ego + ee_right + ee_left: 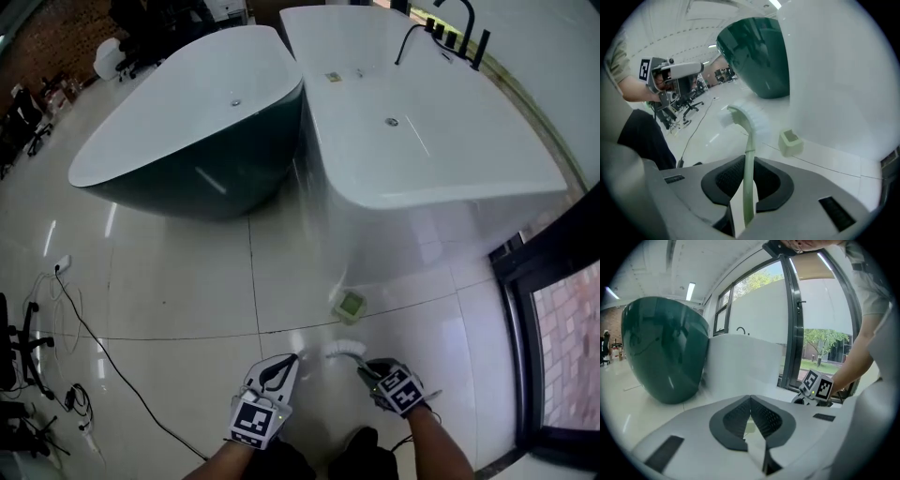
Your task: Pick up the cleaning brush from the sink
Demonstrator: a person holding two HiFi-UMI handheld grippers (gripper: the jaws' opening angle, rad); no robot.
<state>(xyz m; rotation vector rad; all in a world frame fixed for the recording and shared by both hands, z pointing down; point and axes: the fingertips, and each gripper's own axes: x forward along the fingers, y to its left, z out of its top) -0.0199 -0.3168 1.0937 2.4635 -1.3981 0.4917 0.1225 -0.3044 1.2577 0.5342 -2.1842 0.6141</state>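
Cleaning brush (749, 120) clamped by its handle in the right gripper (748, 162), held clear of the floor (708, 136), left gripper (750, 400) clenched on nothing, small green holder (790, 141) seen beside the white bathtub (829, 79).

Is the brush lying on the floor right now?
No, the right tongs grip the brush by its handle, clear of the floor.

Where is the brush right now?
The brush is low, just right of centre in the head view, its handle clamped in the right gripper, above the floor near the small green box beside the white bathtub.
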